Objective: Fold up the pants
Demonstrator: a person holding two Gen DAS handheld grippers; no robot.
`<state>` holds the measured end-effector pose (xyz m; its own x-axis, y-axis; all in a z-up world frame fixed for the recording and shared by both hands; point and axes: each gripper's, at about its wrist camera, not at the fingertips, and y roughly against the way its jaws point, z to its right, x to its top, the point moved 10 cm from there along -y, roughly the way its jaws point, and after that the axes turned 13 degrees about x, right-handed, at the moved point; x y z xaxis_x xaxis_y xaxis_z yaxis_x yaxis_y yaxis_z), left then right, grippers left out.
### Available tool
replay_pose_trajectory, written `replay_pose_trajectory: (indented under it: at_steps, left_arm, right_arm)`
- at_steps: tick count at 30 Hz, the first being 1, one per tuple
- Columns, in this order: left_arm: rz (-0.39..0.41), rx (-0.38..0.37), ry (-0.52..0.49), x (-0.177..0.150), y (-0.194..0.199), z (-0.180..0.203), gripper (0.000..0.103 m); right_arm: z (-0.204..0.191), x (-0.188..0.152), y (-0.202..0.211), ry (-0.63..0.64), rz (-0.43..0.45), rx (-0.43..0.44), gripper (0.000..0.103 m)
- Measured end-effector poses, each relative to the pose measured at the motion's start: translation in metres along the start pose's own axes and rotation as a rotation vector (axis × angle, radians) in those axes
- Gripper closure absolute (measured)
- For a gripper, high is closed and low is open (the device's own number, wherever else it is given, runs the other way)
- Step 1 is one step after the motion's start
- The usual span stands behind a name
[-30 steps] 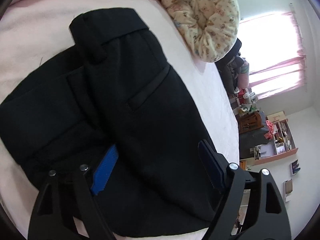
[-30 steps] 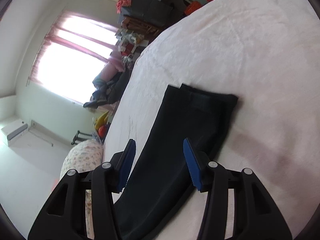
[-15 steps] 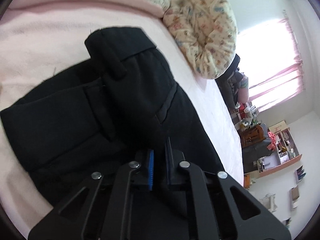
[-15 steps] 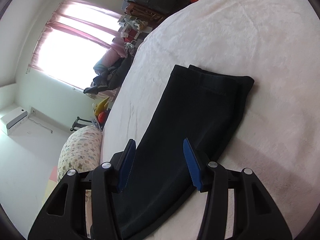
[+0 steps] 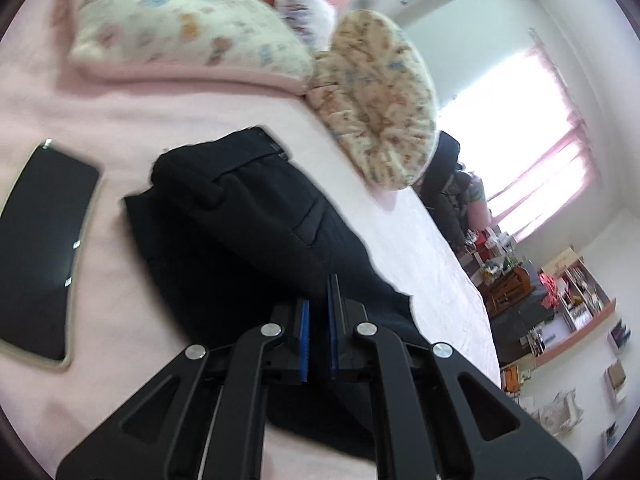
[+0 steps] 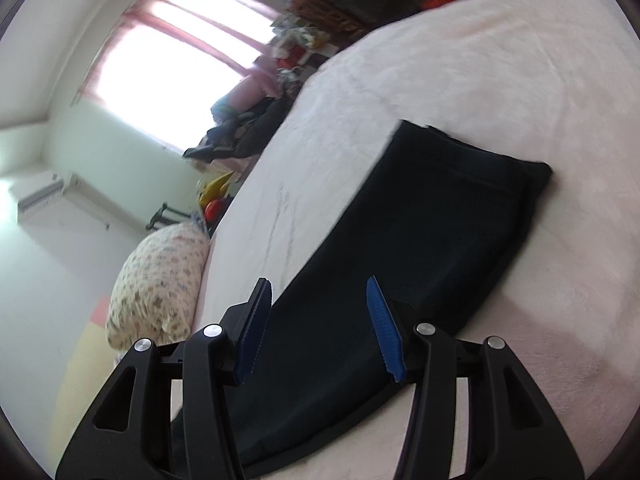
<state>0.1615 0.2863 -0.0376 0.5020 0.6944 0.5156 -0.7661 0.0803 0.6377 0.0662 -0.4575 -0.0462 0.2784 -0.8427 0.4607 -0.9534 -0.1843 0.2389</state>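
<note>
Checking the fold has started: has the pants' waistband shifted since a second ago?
Yes. The waistband has moved away from the floral pillow, dragged by the left gripper.

The pants (image 5: 256, 216) ahead of the jaws are plain black. The bed (image 5: 120, 120) cover is pale pink. 2 pillows (image 5: 188, 36) beyond the pants are cream with small pastel prints. The phone (image 5: 40, 248), left of the jaws, is black with a silvery edge. Both grippers are black with blue pads (image 6: 382, 330). The curtains (image 6: 132, 20) are pink.
</note>
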Motion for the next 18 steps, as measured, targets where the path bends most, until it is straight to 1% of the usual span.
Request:
replay_pose_trajectory:
  at_steps: [3, 4, 5, 6, 7, 9, 10, 11, 12, 14, 15, 16, 17, 18]
  left_arm:
    - [-0.042, 0.066, 0.033, -0.007, -0.015, -0.020, 0.096]
    - [-0.069, 0.100, 0.037, -0.011, -0.023, -0.026, 0.095]
    - [-0.086, 0.133, 0.034, -0.013, -0.030, -0.031, 0.093]
    - [-0.092, 0.151, 0.030, -0.016, -0.031, -0.037, 0.090]
    - [-0.096, 0.164, 0.027, -0.018, -0.034, -0.039, 0.088]
    - [-0.083, 0.153, 0.045, -0.018, -0.034, -0.040, 0.084]
    - [-0.082, 0.148, 0.048, -0.018, -0.034, -0.039, 0.081]
    - [-0.074, 0.141, 0.041, -0.018, -0.033, -0.037, 0.075]
    - [-0.069, 0.134, 0.036, -0.018, -0.032, -0.036, 0.070]
    - [-0.052, 0.102, 0.020, -0.019, -0.029, -0.029, 0.048]
    - [-0.041, 0.105, 0.004, -0.020, -0.026, -0.025, 0.043]
    - [-0.028, 0.120, -0.009, -0.021, -0.024, -0.023, 0.030]
    - [0.003, 0.159, -0.031, -0.020, -0.020, -0.023, 0.019]
    - [0.025, 0.172, -0.042, -0.019, -0.018, -0.022, 0.017]
  right_arm:
    - [-0.022, -0.009, -0.009, 0.081, -0.055, 0.044, 0.051]
    - [-0.033, -0.017, -0.014, 0.101, -0.090, 0.073, 0.051]
    - [-0.044, -0.027, -0.019, 0.107, -0.128, 0.110, 0.044]
    - [-0.055, -0.038, -0.025, 0.105, -0.170, 0.145, 0.035]
    - [-0.069, -0.057, -0.033, 0.090, -0.232, 0.198, 0.032]
    - [-0.091, -0.089, -0.047, 0.066, -0.336, 0.284, 0.032]
    - [-0.102, -0.114, -0.057, 0.049, -0.406, 0.321, 0.033]
    - [-0.106, -0.132, -0.064, 0.032, -0.456, 0.338, 0.037]
    - [-0.109, -0.151, -0.072, 0.008, -0.509, 0.349, 0.044]
    - [-0.107, -0.197, -0.088, -0.067, -0.641, 0.339, 0.048]
    - [-0.104, -0.213, -0.093, -0.099, -0.685, 0.334, 0.053]
    - [-0.100, -0.231, -0.098, -0.124, -0.735, 0.321, 0.055]
    - [-0.098, -0.238, -0.099, -0.127, -0.753, 0.306, 0.055]
    - [-0.095, -0.244, -0.101, -0.115, -0.763, 0.286, 0.057]
